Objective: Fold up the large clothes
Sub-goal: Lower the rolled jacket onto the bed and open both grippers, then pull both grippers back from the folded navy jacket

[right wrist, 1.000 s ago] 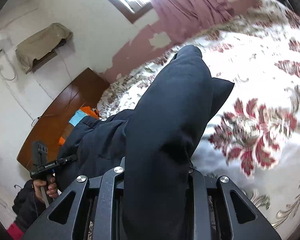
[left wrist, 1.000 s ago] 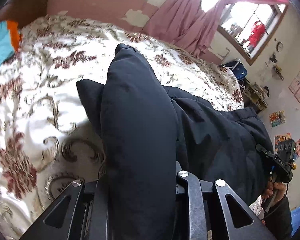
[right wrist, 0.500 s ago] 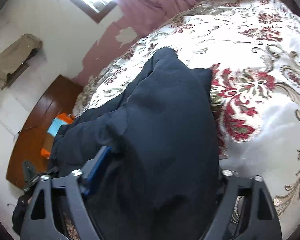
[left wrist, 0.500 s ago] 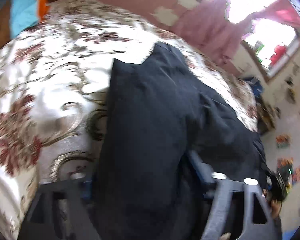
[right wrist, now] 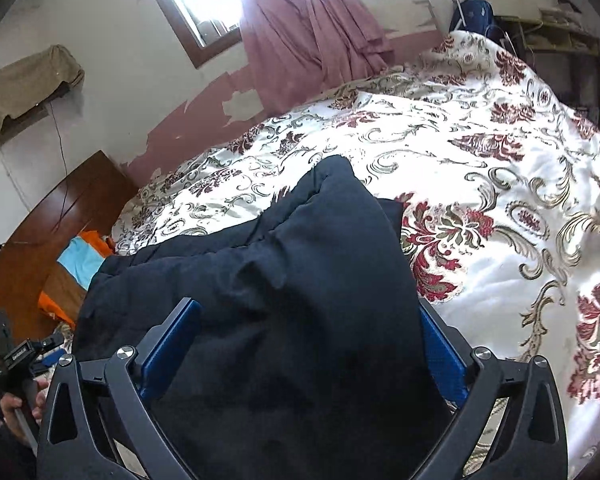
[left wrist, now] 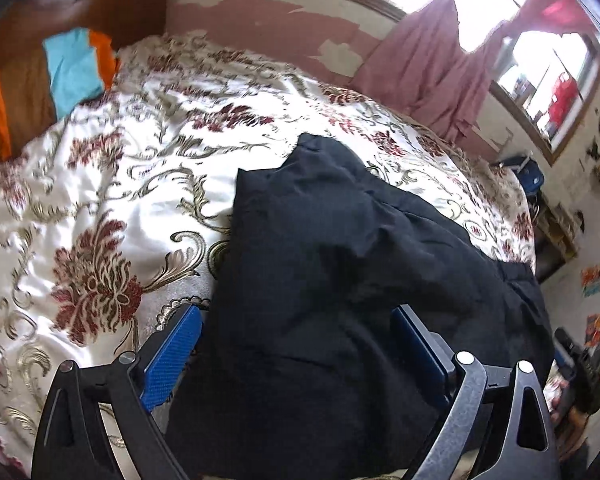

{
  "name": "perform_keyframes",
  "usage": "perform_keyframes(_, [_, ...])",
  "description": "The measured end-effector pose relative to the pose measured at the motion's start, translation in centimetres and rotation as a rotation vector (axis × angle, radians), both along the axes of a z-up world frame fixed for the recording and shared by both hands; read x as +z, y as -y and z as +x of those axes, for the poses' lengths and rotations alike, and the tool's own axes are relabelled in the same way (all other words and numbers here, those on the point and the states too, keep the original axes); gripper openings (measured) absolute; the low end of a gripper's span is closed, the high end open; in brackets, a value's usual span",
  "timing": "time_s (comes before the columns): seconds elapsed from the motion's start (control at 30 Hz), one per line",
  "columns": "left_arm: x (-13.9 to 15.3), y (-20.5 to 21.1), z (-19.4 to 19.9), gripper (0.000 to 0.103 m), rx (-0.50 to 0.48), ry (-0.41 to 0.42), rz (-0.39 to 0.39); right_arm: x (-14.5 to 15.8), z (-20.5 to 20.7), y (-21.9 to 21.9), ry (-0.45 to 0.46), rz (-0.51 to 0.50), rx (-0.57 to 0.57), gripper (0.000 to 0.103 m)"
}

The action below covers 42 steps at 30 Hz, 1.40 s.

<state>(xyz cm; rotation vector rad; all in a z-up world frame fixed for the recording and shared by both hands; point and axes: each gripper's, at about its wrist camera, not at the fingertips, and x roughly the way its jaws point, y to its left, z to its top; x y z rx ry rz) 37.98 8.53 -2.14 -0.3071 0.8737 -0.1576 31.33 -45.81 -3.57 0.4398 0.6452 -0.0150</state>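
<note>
Just let go: jaws of the left hand-held gripper [left wrist: 296,344] and right hand-held gripper [right wrist: 308,344] opening wide, blue pads clear of the cloth between them where a second ago both pinched it. Fold likely laid. Dark padded jacket [left wrist: 340,280] bunched, puffy, lying on the near floral bedspread [left wrist: 100,208].

Light: daylight pours through the window [right wrist: 204,4], blown out white.
Glare: sheen on the bedspread [right wrist: 500,208] below it.
Blur: left view smeared, right sharper.
Edges: fisheye bend, dark corners.
</note>
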Motion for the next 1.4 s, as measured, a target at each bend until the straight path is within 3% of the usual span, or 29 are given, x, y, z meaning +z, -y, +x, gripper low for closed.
perform_keyframes(0.17, [1.8, 1.9, -1.9, 0.095, -0.040, 0.071, 0.068, 1.3, -1.6, -0.3, 0.033, -0.079, -0.021, 0.101])
perform_keyframes(0.3, [3.3, 3.4, -3.5, 0.095, -0.053, 0.133, 0.118, 3.5, -3.6, -1.6, 0.105, -0.241, -0.049, 0.101])
perform_keyframes(0.5, [4.9, 5.2, -5.9, 0.095, -0.085, 0.208, 0.124, 6.5, -6.0, -4.3, 0.184, -0.340, -0.005, 0.101])
perform_keyframes(0.97, [8.2, 8.7, -13.2, 0.096, -0.138, 0.421, 0.217, 9.7, -11.7, -9.6, 0.313, -0.338, 0.079, 0.101])
perform_keyframes(1.2, [9.2, 9.0, -17.0, 0.096, -0.123, 0.469, 0.190, 9.8, -15.2, -11.6, 0.386, -0.343, 0.094, 0.101])
perform_keyframes(1.4, [9.4, 9.4, -18.9, 0.096, -0.112, 0.501, 0.225, 9.6, -18.0, -13.3, 0.438, -0.376, 0.117, 0.101])
